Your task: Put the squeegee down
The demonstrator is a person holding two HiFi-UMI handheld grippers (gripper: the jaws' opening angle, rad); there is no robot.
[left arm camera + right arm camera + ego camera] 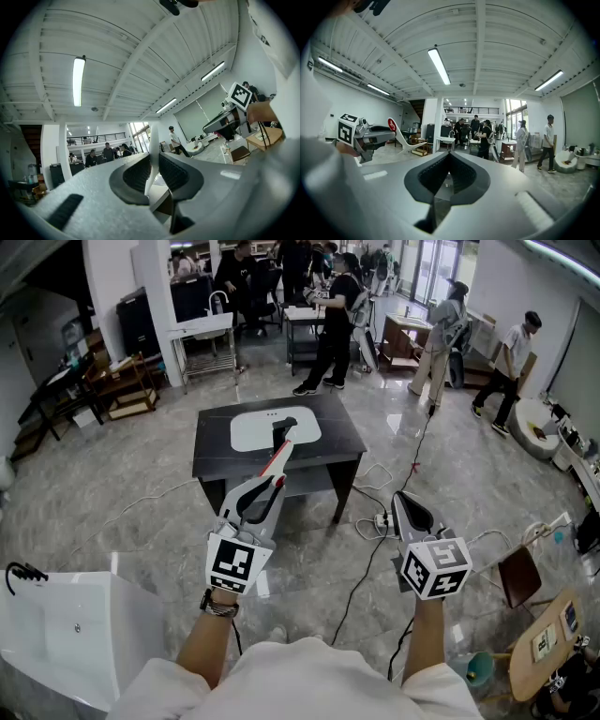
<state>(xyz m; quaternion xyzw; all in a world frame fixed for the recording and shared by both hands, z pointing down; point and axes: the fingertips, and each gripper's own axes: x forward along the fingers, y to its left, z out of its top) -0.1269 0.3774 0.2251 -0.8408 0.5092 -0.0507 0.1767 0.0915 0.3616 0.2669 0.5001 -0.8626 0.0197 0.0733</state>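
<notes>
— Left tongs (pixel 266 486)?
— Clamped on the squeegee (pixel 280 454), pads pressed to either side of its thin white handle. Held about level, with the black blade end jutting out past the jaw tips, clear of any surface.

— Right tongs (pixel 405 505)?
— Closed tip to tip, with nothing between. Carried off to the right of the left tongs, well apart from the squeegee.

— Set down yet?
— Not yet. Gripped in the air, so judged as nothing done so far. Left to do: reaching a resting place, lowering, opening the jaws, backing off.

— Resting place?
— Probably the dark table (pixel 211 460) straight ahead of the left tongs, beyond the blade, topped with a white basin (pixel 248 432). Hard to say from that steep angle whether meant for table or basin.

— Any risk?
— Gripped on a long, thin handle, so likely to tip blade-first on release unless laid flat first.
</notes>
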